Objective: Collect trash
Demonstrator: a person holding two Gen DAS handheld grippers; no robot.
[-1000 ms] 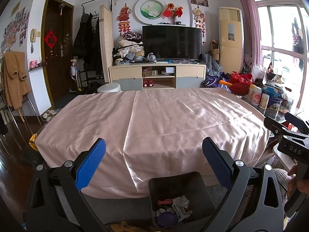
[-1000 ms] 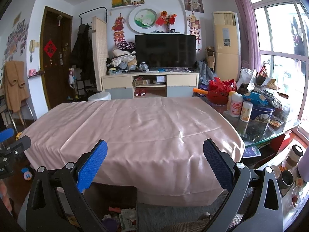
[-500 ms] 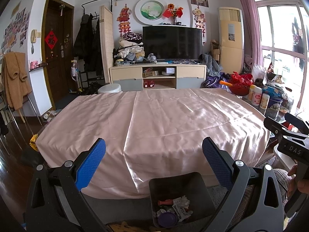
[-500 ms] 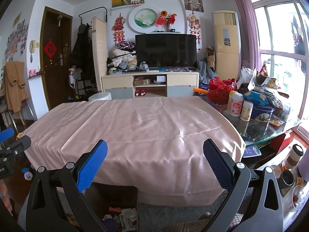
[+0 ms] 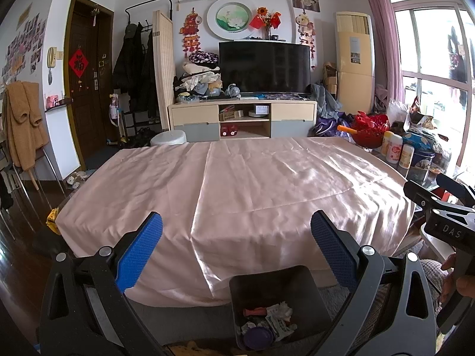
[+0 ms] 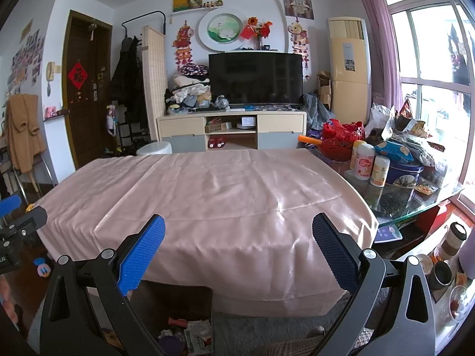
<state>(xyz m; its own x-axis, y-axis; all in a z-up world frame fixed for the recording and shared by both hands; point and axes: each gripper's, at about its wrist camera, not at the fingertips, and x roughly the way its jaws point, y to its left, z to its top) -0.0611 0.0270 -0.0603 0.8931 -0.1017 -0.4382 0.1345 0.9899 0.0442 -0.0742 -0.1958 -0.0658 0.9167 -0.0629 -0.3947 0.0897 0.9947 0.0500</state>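
Note:
A dark trash bin stands on the floor in front of the table and holds crumpled paper, a red piece and a purple lid. It also shows in the right wrist view at the bottom left. My left gripper is open and empty, held above the bin. My right gripper is open and empty over the table's near edge. The pink tablecloth has no trash on it. The right gripper's side shows in the left wrist view.
The uncovered glass end of the table at the right carries bottles, a blue tin and snack bags. Cups and jars stand low at the far right. A TV stand is behind the table. A chair with a brown coat is at the left.

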